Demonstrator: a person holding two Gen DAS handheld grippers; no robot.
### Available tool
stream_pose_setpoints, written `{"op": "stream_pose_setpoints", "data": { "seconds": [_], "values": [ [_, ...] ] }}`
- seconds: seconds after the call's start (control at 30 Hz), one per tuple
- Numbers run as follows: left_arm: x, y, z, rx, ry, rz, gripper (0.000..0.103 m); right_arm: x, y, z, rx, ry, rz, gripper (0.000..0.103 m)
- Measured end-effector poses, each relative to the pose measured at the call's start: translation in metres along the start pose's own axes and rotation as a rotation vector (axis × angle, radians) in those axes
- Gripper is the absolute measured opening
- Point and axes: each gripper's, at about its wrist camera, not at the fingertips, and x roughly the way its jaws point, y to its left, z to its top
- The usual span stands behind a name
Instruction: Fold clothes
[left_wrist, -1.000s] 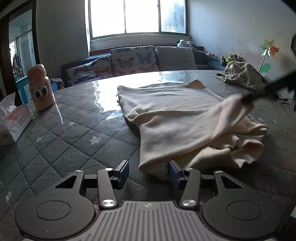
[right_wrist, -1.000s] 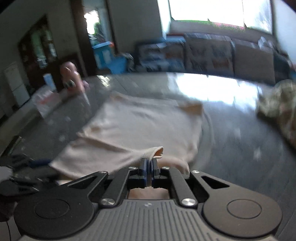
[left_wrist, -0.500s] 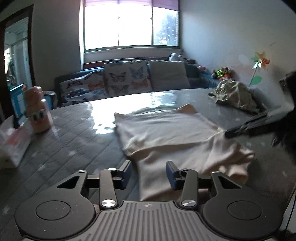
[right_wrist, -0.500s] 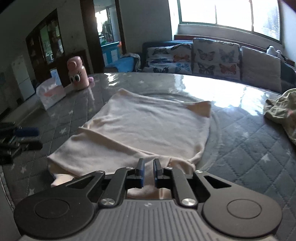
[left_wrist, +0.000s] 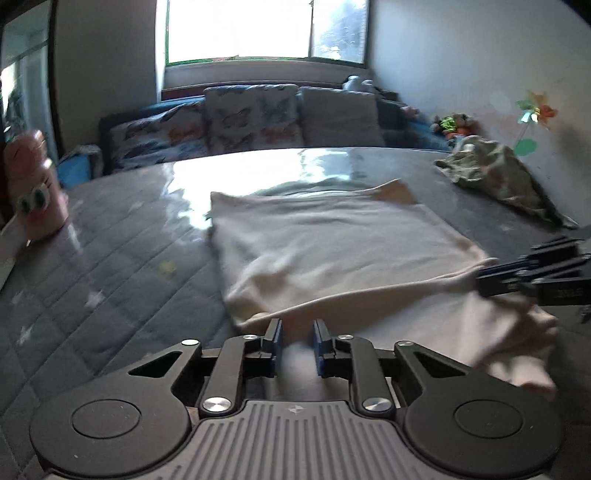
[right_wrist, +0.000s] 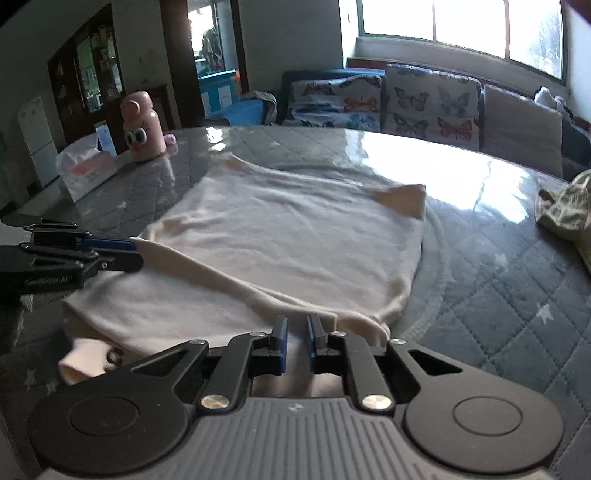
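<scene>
Cream garment, half folded on the table.
Left gripper and right gripper, jaws parted at its near edge: pinch both corners evenly.

The cream garment is lying mostly flat on the quilted grey table cover, a soft knit-looking piece with one layer folded over itself so a diagonal fold edge runs across its near half. Its far edge sits toward the middle of the table cover, with one tan corner poking up there. The near end is kinda bunched and rumpled at the cover's near edge, a small cuff-like bit sticking out to the side.
</scene>
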Motion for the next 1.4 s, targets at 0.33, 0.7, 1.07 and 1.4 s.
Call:
{"op": "stream_pose_setpoints", "data": {
  "seconds": [0.33, 0.7, 1.07, 1.4],
  "values": [
    [-0.007, -0.008, 0.009, 0.029, -0.017, -0.004, 0.021, 0.002, 0.007, 0.009, -0.037, -0.023, 0.024, 0.021],
    [-0.026, -0.025, -0.001, 0.122, -0.016, -0.009, 0.024, -0.019, 0.013, -0.002, -0.113, -0.007, 0.04, 0.025],
    [-0.036, -0.04, -0.013, 0.195, -0.01, -0.013, 0.03, -0.041, 0.024, -0.011, -0.197, -0.027, 0.033, 0.026],
    [-0.064, -0.044, -0.031, 0.308, -0.003, -0.057, 0.046, -0.01, 0.033, -0.008, -0.162, 0.0, 0.1, 0.034]
  ]
}}
